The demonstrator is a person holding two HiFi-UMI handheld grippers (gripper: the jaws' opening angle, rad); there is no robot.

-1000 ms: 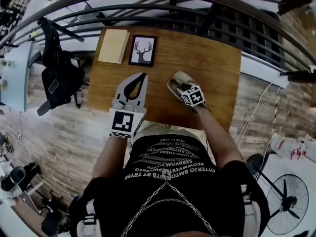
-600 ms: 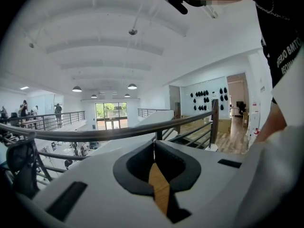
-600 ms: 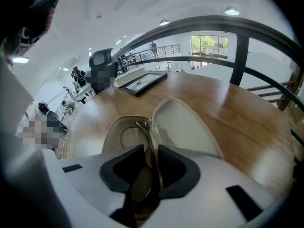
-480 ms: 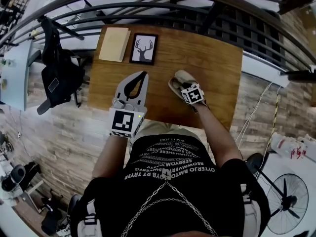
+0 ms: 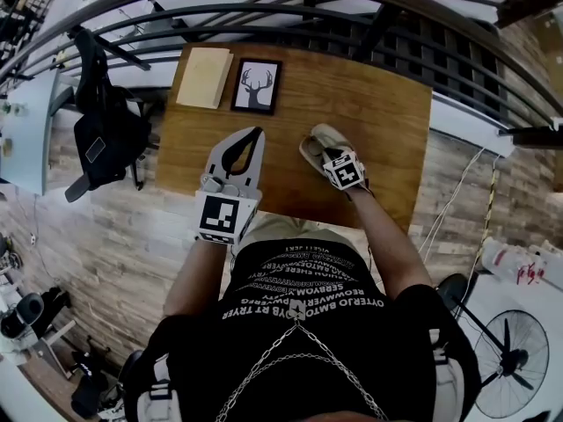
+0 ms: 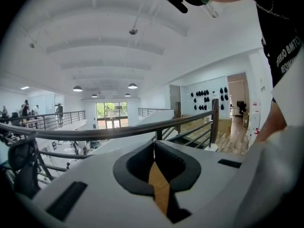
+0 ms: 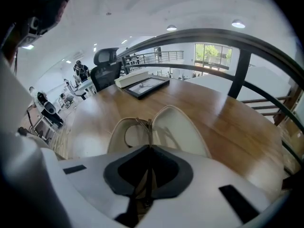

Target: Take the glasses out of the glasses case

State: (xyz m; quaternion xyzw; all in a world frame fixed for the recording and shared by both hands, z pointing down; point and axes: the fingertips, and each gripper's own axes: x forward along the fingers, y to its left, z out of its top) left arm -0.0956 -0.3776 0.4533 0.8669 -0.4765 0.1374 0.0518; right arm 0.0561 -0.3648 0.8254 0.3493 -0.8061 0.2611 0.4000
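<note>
An open cream glasses case lies on the wooden table, right of centre. In the right gripper view its two halves spread apart, with thin-framed glasses standing at the hinge. My right gripper points steeply down into the case; its jaws have just been closing and now pinch the thin glasses frame. In the head view its marker cube hides the tips. My left gripper rests on the table to the left of the case, tips together on nothing.
A framed deer picture and a beige book lie at the table's far left. A dark metal railing runs behind the table. A black bag hangs on a chair to the left.
The right gripper's marker cube has tilted slightly over the case. The left gripper and the case have not moved.
</note>
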